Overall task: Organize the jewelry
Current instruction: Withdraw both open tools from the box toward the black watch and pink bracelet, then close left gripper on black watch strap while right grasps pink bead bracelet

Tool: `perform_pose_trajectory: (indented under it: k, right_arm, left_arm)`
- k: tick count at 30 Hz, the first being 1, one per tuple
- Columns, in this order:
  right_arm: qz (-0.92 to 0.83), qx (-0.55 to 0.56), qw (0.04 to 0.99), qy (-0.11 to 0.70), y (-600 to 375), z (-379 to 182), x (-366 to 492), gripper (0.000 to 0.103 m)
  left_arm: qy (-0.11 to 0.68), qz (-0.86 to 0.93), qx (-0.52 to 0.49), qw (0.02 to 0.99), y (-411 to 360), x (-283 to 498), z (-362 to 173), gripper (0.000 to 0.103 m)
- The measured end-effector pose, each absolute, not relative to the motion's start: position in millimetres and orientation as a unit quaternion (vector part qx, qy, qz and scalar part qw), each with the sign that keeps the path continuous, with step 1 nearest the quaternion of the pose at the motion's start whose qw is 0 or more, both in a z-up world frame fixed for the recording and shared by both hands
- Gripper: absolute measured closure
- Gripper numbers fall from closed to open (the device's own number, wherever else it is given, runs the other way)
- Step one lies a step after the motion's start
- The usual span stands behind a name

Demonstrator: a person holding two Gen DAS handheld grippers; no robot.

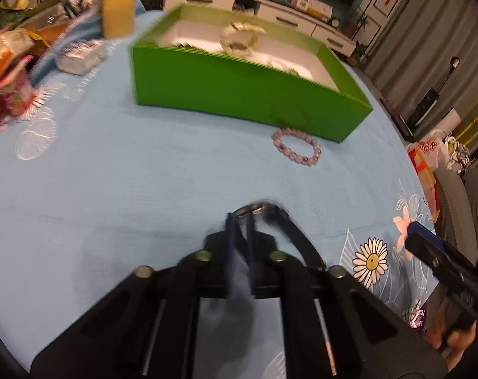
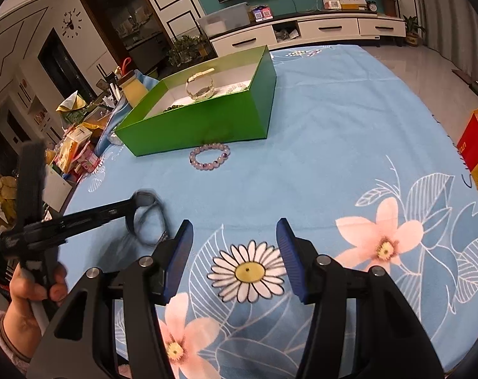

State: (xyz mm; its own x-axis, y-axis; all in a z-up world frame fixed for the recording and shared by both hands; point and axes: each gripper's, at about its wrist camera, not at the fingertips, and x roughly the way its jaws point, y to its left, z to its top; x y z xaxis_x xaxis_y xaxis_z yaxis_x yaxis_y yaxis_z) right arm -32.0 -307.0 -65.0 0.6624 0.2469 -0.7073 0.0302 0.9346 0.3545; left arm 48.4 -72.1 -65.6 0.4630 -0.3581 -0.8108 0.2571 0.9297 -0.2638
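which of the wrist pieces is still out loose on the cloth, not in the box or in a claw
The pink beaded bracelet, lying flat just in front of the green box. The white watch is inside the box, and the dark watch is gripped by the left claw.

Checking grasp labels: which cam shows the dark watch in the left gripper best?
Right wrist view: the dark watch hangs side-on from the left gripper, band loop visible though slightly blurred. The left wrist view shows it motion-smeared between its own fingers.
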Motion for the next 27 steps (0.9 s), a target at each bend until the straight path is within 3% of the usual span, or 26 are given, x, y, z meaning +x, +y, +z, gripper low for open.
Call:
perform_pose_trajectory:
  k: [10, 12, 13, 14, 27]
  right_arm:
    - [0.058, 0.156, 0.892, 0.421, -282.2, -67.8, 36.9, 0.048]
    - [0.053, 0.154, 0.892, 0.422, -280.8, -67.0, 49.9, 0.048]
    - [0.049, 0.151, 0.892, 0.423, -280.5, -66.9, 55.4, 0.048]
    - [0.044, 0.147, 0.892, 0.426, -280.5, -67.4, 60.0, 0.048]
    - [0.047, 0.147, 0.889, 0.431, -286.5, -71.3, 66.4, 0.048]
  left_arm:
    - [0.488, -0.178, -0.088, 0.850, -34.9, 44.8, -66.3, 0.098]
    - [0.492, -0.182, -0.101, 0.846, -34.3, 46.3, -66.7, 0.089]
    - [0.494, -0.186, -0.108, 0.842, -34.9, 47.4, -66.7, 0.072]
    - [0.494, -0.187, -0.111, 0.841, -35.2, 47.0, -66.3, 0.062]
    - [0.505, -0.196, -0.068, 0.838, -68.9, 47.6, -76.5, 0.066]
